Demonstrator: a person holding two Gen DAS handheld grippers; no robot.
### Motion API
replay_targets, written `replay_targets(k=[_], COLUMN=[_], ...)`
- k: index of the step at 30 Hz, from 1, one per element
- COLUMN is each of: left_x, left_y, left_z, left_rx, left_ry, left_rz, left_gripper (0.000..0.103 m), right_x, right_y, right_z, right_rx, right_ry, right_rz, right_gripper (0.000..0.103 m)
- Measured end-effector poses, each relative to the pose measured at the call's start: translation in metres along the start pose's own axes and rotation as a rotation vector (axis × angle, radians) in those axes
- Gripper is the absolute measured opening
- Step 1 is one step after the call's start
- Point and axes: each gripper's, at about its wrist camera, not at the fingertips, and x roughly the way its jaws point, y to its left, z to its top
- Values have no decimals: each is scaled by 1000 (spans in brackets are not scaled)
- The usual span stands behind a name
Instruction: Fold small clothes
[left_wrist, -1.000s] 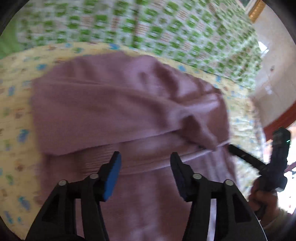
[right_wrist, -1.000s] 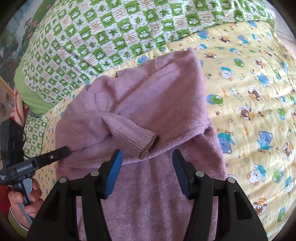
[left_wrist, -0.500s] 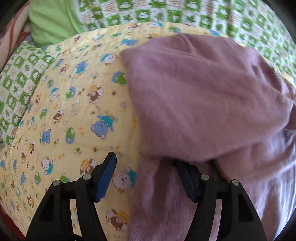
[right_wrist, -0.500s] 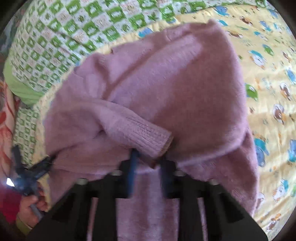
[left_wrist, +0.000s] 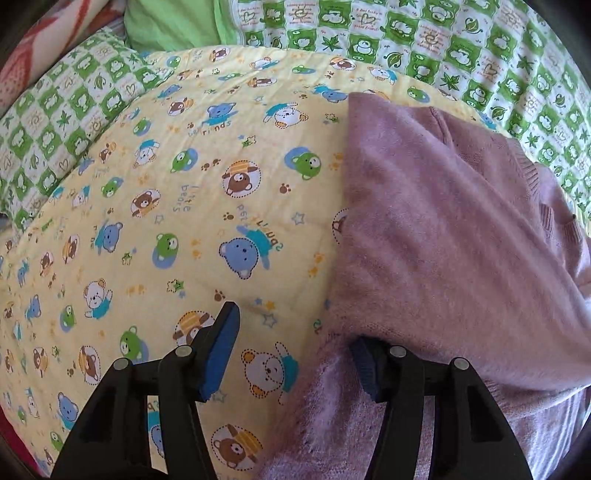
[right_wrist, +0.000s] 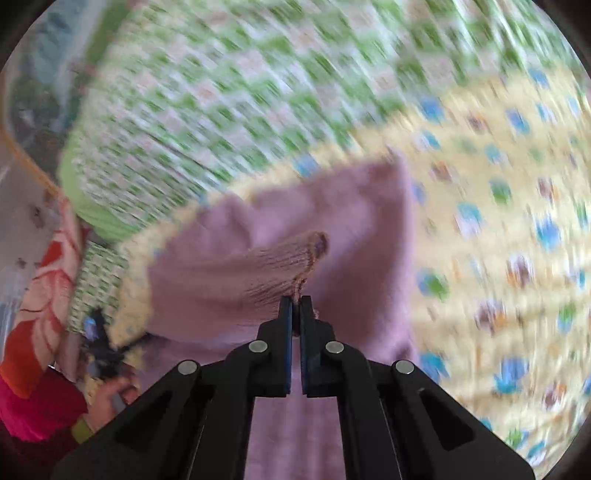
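A mauve knit sweater (left_wrist: 443, 240) lies partly folded on the bed. My left gripper (left_wrist: 293, 326) is at the sweater's left edge and its jaws are closing. Its left pad (left_wrist: 218, 354) hangs over bare sheet, while the right finger is tucked under the folded upper layer. The fuzzy edge of the lower layer lies between the jaws, unpressed. In the blurred right wrist view my right gripper (right_wrist: 295, 299) is shut on the ribbed sleeve cuff (right_wrist: 295, 258), held up above the sweater (right_wrist: 351, 206).
A yellow bear-print sheet (left_wrist: 184, 221) covers the bed. A green checked quilt (left_wrist: 443, 44) and a green pillow (left_wrist: 170, 22) lie at the far side, with a red patterned cloth (left_wrist: 37, 48) at far left. A person's hand (right_wrist: 110, 395) shows at lower left.
My right gripper shut on the sleeve cuff and lifted it. My left gripper swung to the sweater's left edge, dipped, and slid one finger under the fold.
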Motion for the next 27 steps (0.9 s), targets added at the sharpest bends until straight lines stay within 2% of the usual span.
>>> replay_targets(k=[3,7,10,13,18,23,27], left_x=[-7,-11,-9,-7,-4,-14,-35], left_y=[1,2,3,4,11,20,36], left_z=[-4,-7,-8,-10,-16,-31,-39], left_rx=[-13,-23,-34,-34,-26,10,5], left_ry=[-3,-3,5,12,25,39,55], left_rz=[-14,-28,-35,-39,-53,-74,-143], left_gripper=[58,58,58,58,59,60,58], right_x=[15,-5,-11,9,34,22,3], right_y=[-11,3,9,3,-26,-31,-22], right_z=[-15,-4,3,-2,-21,-23,-20], right_rx=[-5,-33,-69,-112,-66,-20,-34], right_ry=[56,-40,-80,-24,104,97,27], right_rz=[-44,10,8,-70,-138,-206,-211], right_gripper=[4,4,4,3,3,4,4])
